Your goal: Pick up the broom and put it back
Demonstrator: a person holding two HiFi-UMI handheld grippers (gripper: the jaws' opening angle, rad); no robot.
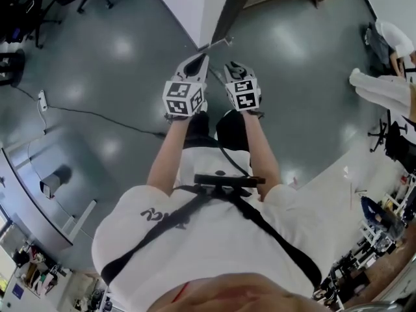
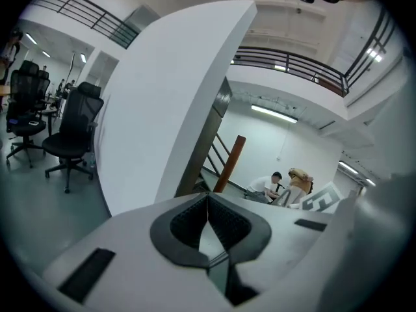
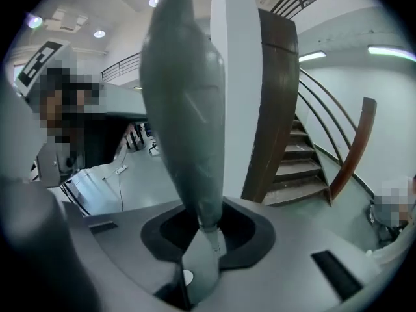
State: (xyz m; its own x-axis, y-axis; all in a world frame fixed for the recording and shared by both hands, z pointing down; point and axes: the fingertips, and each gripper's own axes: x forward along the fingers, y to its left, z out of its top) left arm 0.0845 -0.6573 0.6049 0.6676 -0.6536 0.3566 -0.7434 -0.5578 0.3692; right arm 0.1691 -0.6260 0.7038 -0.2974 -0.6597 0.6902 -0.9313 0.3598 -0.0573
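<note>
In the right gripper view the broom's grey tapered handle (image 3: 185, 109) rises straight up out of my right gripper (image 3: 205, 229), whose jaws are shut on its narrow lower end. The broom's head is out of sight. In the head view the right gripper (image 1: 235, 70) and the left gripper (image 1: 193, 65) are held side by side in front of the person, pointing at the white pillar. A thin pale bar (image 1: 216, 43) shows just beyond them; I cannot tell what it belongs to. My left gripper (image 2: 208, 200) has its pads touching at the tips with nothing between them.
A white pillar (image 2: 162, 122) and a dark wooden staircase (image 3: 305, 168) stand straight ahead. Black office chairs (image 2: 71, 142) are at the left. A cable (image 1: 97, 116) crosses the grey floor. People sit at the right by the stairs (image 2: 286, 187). A desk (image 1: 39, 194) is at the lower left.
</note>
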